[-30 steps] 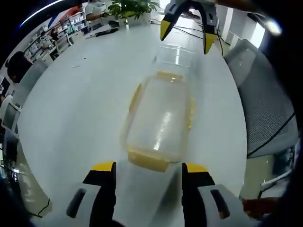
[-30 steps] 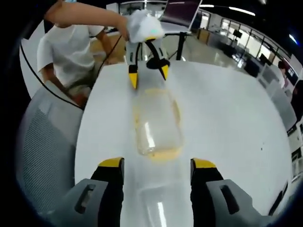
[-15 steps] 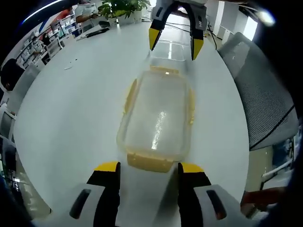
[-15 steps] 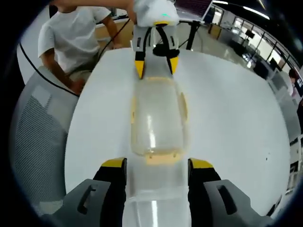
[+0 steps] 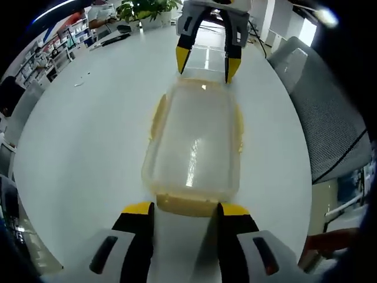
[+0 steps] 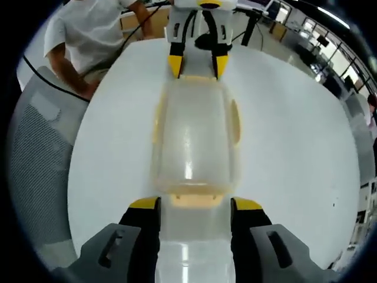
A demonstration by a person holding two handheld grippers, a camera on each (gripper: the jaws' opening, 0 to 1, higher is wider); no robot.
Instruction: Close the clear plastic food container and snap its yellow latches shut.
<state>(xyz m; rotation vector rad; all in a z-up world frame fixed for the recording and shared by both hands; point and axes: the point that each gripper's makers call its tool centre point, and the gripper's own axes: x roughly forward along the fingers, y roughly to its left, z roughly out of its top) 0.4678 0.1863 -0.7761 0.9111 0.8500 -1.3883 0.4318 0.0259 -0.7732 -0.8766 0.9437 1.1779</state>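
**Container flanked by both grippers**

The clear container [image 5: 194,144] is seen on the white table [image 5: 88,135], lid on. Left gripper [image 5: 179,207] and right gripper [image 6: 194,203] are held wide open at opposite ends, nothing gripped; yellow end latch [image 6: 191,199] lies btw. right jaws.

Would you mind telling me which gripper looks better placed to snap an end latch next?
Neither clearly: it is close to even. The left gripper stands open, astride the near end latch of the container; the right gripper is open at the opposite end latch. Either could press first.
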